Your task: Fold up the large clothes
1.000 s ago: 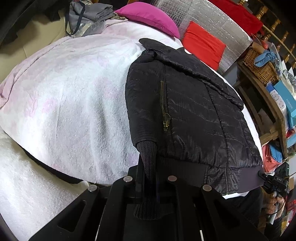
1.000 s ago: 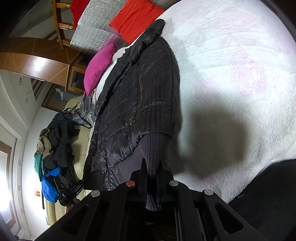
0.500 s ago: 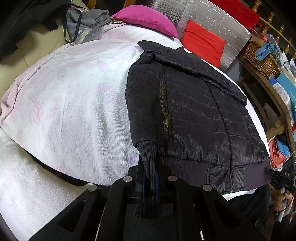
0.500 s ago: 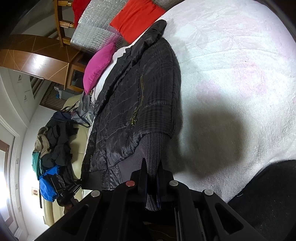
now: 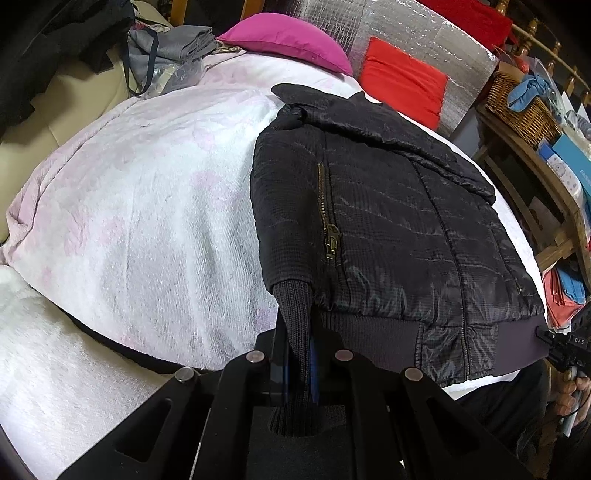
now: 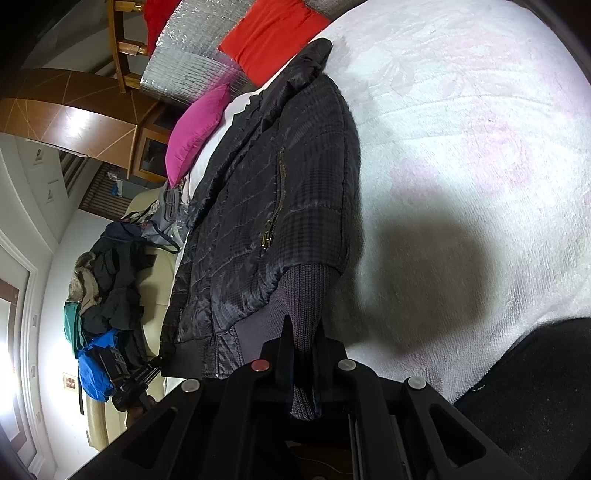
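- Spreading across both views: a bed under a fluffy white blanket with faint pink flowers (image 5: 155,206), sloping toward a black mat at the near edge.
- Lying on that blanket, toward its right half in the left wrist view: a black quilted puffer jacket (image 5: 388,221) with a shiny collar, brass pocket zippers and grey ribbed hem, sleeves folded over the body.
- Clenching on a ribbed knit cuff (image 5: 295,325) at the jacket's near corner: the left gripper (image 5: 297,365), cuff end hanging down between its jaws.
- Pinching the opposite grey ribbed sleeve cuff (image 6: 306,295): the right gripper (image 6: 301,354), jaws closed tight on the knit.
- Resting beyond the collar: a magenta satin pillow (image 5: 284,37) and a red square cushion (image 5: 402,81) against a silver quilted foil panel (image 5: 406,33).
- Crowding the right side: a wooden shelf with a wicker basket (image 5: 524,107).
- Piling up on a cream sofa at the left: dark heaped clothing (image 6: 110,288) and grey folded garments (image 5: 170,48).
- Casting a dark shadow over the blanket beside the jacket in the right wrist view.
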A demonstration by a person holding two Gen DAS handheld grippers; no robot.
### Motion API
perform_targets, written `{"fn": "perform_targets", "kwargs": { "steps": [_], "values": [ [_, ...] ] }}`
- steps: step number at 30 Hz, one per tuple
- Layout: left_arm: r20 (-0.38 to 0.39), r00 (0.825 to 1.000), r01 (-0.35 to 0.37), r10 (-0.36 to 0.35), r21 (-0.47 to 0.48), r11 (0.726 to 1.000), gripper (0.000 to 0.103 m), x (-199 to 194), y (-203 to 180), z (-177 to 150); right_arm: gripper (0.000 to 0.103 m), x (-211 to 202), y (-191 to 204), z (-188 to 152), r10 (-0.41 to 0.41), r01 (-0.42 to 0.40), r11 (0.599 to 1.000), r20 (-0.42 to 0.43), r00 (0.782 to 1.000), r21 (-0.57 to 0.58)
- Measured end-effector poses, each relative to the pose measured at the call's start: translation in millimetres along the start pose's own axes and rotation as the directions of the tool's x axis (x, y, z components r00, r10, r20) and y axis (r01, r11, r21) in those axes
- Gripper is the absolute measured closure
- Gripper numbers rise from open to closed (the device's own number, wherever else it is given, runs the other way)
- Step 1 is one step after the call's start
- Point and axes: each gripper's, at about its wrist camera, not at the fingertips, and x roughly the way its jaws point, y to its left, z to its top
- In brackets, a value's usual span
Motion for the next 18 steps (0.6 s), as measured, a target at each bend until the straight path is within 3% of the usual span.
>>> {"fn": "perform_targets", "kwargs": {
  "steps": [10,18],
  "values": [
    [0.062,0.993,0.106,-0.103,-0.057,0.993,0.095,-30,13,10,0.095,-20,7,4,0.095,-0.096,0.995,0.035,0.995,0.005],
    [0.137,0.974,0.186,-0.183,-0.016,0.982,0.095,-61,1,76,0.095,-43,36,53,0.245,-0.243,0.970,0.106,0.964,-0.029]
  ]
}}
